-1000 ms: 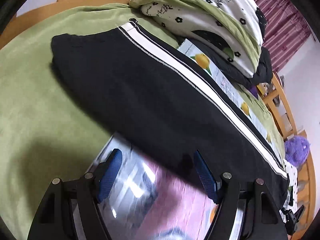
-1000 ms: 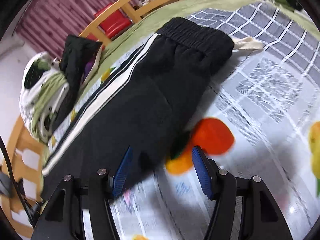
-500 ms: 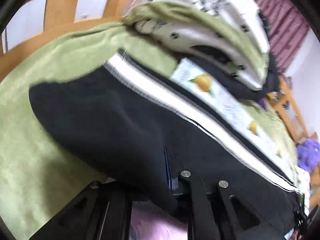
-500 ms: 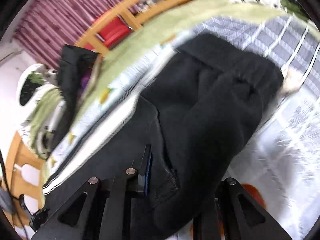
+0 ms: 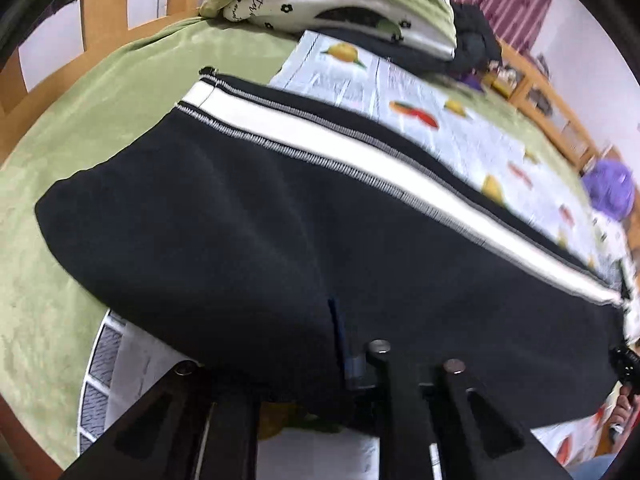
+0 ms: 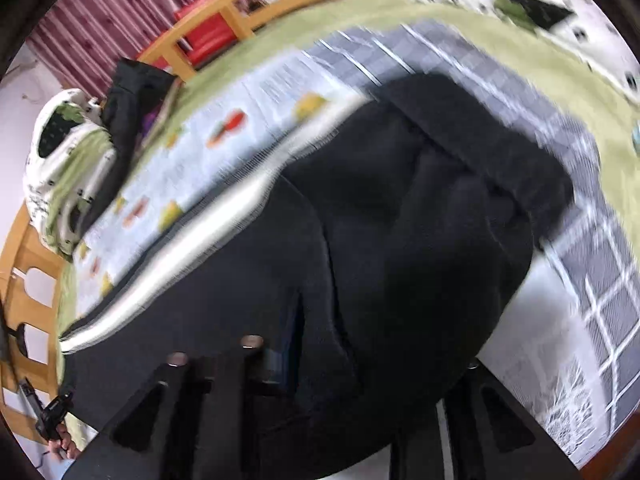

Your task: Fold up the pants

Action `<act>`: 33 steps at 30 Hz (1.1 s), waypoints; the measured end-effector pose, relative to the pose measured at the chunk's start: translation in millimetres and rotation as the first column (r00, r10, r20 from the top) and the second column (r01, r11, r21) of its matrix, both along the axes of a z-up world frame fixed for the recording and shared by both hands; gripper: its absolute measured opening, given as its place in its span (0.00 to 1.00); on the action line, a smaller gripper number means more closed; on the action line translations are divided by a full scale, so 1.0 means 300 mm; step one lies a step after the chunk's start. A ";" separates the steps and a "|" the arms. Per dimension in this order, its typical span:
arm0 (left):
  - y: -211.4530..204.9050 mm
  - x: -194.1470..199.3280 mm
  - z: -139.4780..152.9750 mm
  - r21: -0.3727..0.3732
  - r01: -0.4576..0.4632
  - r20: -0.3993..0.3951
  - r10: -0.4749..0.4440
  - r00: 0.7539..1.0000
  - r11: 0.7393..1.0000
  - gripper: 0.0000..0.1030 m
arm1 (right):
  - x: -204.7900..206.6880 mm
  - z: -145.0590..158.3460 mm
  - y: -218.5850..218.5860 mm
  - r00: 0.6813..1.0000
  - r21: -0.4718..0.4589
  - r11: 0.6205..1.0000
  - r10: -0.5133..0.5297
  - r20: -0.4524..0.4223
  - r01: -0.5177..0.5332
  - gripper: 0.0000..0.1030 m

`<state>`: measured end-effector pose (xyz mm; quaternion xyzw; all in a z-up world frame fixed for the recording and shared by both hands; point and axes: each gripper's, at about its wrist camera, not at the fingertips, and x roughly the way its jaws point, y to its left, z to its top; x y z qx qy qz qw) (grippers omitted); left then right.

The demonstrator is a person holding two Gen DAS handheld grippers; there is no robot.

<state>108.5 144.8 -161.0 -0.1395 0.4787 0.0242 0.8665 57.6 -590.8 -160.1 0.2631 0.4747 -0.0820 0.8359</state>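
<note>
Black pants (image 5: 240,220) with a white side stripe (image 5: 320,136) lie lengthwise across the bed. My left gripper (image 5: 320,328) has the near edge of the leg end pinched; cloth drapes over its left finger and only one blue pad (image 5: 335,320) shows. Its jaws are opening with the cloth still between them. My right gripper (image 6: 324,332) pinches the pants (image 6: 400,220) near the waistband (image 6: 480,148); its jaws are also opening, cloth between them. The near edge is lifted off the sheet.
A fruit-print sheet (image 5: 440,120) and a grey checked cloth (image 6: 600,280) cover the green blanket (image 5: 100,120). A folded flowered quilt (image 5: 340,4) and a dark garment (image 5: 476,44) sit beyond the pants. A wooden bed rail (image 5: 104,12) rings the bed; a purple plush (image 5: 608,188) lies far right.
Both grippers went from open in front of the pants to shut on its near edge. They then lifted it and carried it towards the stripe side; the right view is blurred by motion.
</note>
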 end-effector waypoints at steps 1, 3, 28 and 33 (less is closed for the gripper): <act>0.005 -0.010 0.008 0.012 -0.013 -0.017 0.013 1.000 1.000 0.26 | -0.029 -0.012 -0.005 1.000 0.008 1.000 0.008 0.029 -0.008 0.35; 0.016 -0.032 0.038 0.029 -0.030 -0.031 0.031 0.999 0.999 0.43 | -0.100 0.014 -0.019 0.998 -0.003 1.000 -0.020 0.064 0.020 0.36; 0.088 -0.088 0.245 0.202 -0.125 0.123 0.102 0.987 0.971 0.66 | -0.088 0.080 -0.244 0.987 -0.127 0.979 -0.152 0.055 0.158 0.53; 0.097 0.002 0.244 0.177 -0.052 0.111 0.033 0.993 0.983 0.66 | -0.027 0.281 -0.067 0.993 -0.300 0.951 -0.044 0.113 0.077 0.53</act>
